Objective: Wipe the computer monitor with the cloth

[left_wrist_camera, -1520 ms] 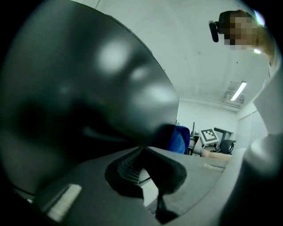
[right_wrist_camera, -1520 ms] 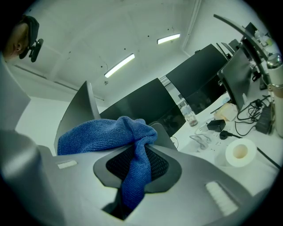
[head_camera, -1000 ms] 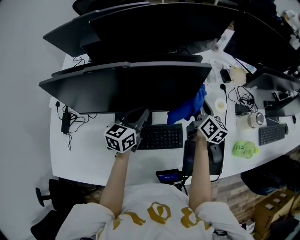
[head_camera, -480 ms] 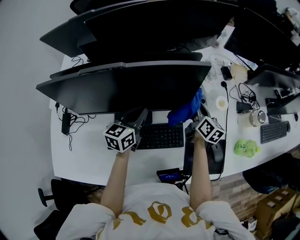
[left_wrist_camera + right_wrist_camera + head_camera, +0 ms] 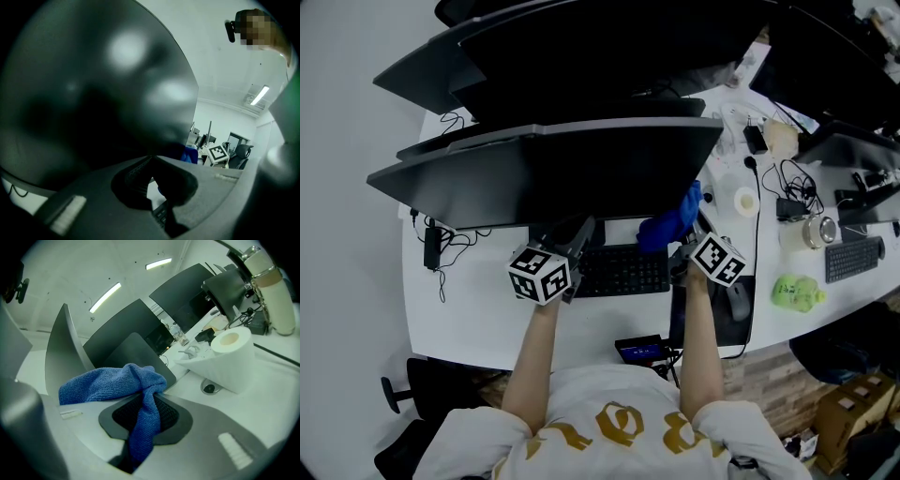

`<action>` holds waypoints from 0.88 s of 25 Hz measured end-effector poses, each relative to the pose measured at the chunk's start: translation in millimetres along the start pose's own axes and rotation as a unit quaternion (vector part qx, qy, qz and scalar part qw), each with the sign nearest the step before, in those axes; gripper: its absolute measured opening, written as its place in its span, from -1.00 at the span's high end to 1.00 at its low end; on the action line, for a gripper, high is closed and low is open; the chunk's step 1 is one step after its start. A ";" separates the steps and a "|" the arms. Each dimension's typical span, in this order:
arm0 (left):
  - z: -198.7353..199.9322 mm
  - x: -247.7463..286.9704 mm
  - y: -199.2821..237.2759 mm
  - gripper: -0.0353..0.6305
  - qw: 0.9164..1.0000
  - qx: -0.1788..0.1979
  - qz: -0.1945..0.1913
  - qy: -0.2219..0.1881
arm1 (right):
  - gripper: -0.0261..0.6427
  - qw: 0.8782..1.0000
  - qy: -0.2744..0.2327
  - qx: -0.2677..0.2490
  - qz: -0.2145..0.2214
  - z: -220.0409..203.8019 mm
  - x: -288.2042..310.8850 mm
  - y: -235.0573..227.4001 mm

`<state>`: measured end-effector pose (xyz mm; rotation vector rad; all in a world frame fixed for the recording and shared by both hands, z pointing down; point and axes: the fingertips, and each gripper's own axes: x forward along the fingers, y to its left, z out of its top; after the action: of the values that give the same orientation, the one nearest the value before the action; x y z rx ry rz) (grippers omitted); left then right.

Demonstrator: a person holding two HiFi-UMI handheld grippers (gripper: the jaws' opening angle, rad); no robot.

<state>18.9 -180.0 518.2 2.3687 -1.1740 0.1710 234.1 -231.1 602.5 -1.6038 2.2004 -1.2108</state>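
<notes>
The black curved monitor [image 5: 553, 173] stands across the middle of the white desk [image 5: 478, 309]; its dark screen [image 5: 89, 89] fills the left gripper view. My right gripper [image 5: 686, 242] is shut on the blue cloth [image 5: 671, 223], which bunches against the monitor's lower right corner. In the right gripper view the cloth [image 5: 112, 383] hangs from between the pads of my right gripper [image 5: 152, 394], beside the monitor's grey edge [image 5: 65, 348]. My left gripper [image 5: 581, 232] sits just under the screen's bottom edge, above the keyboard. Its jaws [image 5: 152, 161] are shut on nothing.
A black keyboard [image 5: 622, 272] lies below the monitor, with a mouse [image 5: 734, 300] on a dark mat and a phone [image 5: 639, 352] at the desk's near edge. A paper roll [image 5: 232, 345], cables, a green object [image 5: 794, 293] and more monitors [image 5: 609, 47] crowd the right and back.
My right gripper and the cloth have shifted a little left and in toward the monitor's lower right corner. The left gripper has stayed where it was.
</notes>
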 end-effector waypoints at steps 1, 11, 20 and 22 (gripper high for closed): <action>-0.5 0.4 0.3 0.89 1.000 -0.001 0.000 0.001 | 0.65 1.000 0.003 0.003 -0.001 -3.2 0.5 -2.0; -4.9 0.1 3.5 0.89 1.000 -0.001 0.003 0.009 | 0.66 0.999 0.039 0.024 -0.011 -36.0 3.3 -11.9; -8.2 0.7 4.9 0.89 1.000 -0.002 0.005 0.012 | 0.66 0.998 0.058 0.034 -0.003 -54.6 10.6 -7.9; -8.8 1.9 4.6 0.89 1.000 -0.003 0.004 0.013 | 0.66 0.997 0.065 0.031 -0.003 -58.4 11.6 -7.4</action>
<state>17.4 -179.4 528.1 2.3499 -1.1718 0.1998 202.3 -212.0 649.7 -1.5504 2.2103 -1.4077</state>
